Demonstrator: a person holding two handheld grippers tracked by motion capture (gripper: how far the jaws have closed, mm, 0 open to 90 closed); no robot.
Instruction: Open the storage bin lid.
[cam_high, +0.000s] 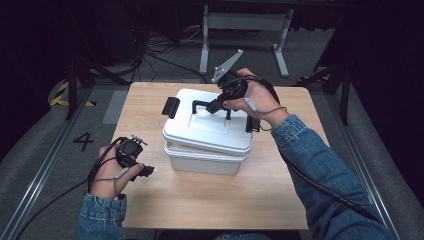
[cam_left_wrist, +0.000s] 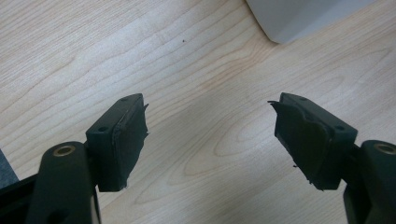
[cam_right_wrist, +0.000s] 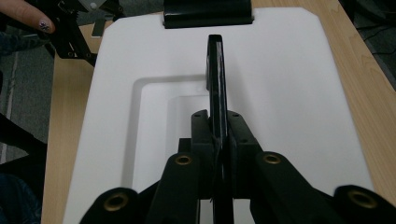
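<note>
- The white plastic box (cam_high: 202, 150) is standing near the middle of the wooden tabletop (cam_high: 210, 200), and its white lid (cam_high: 210, 127) is sitting on top of it, a little raised at the side that is facing the person.
- The right tool (cam_high: 216, 106) is reaching over the lid from the far right side, and its jaws are pressing together on the black carry handle (cam_high: 210, 104) of the lid.
- In the right gripper view, the handle (cam_right_wrist: 215, 79) is standing upright on its edge, and the two black pads (cam_right_wrist: 201, 135) are gripping it from both sides, with no gap to see between pad and handle.
- The handle is rising out of the shallow recessed area (cam_right_wrist: 159, 107) in the middle of the lid.
- A black latch (cam_high: 171, 107) is sticking out at the left end of the lid, and the right gripper view is showing it (cam_right_wrist: 208, 13) at the far edge.
- The left tool (cam_high: 148, 170) is resting low at the left front part of the tabletop, just beside the box but apart from it.
- Its jaws are standing wide, and between them the left gripper view is showing bare wood (cam_left_wrist: 210, 135) and nothing held.
- A corner of the box (cam_left_wrist: 299, 18) is appearing at the top of that view, well ahead of the pads (cam_left_wrist: 128, 140).
</note>
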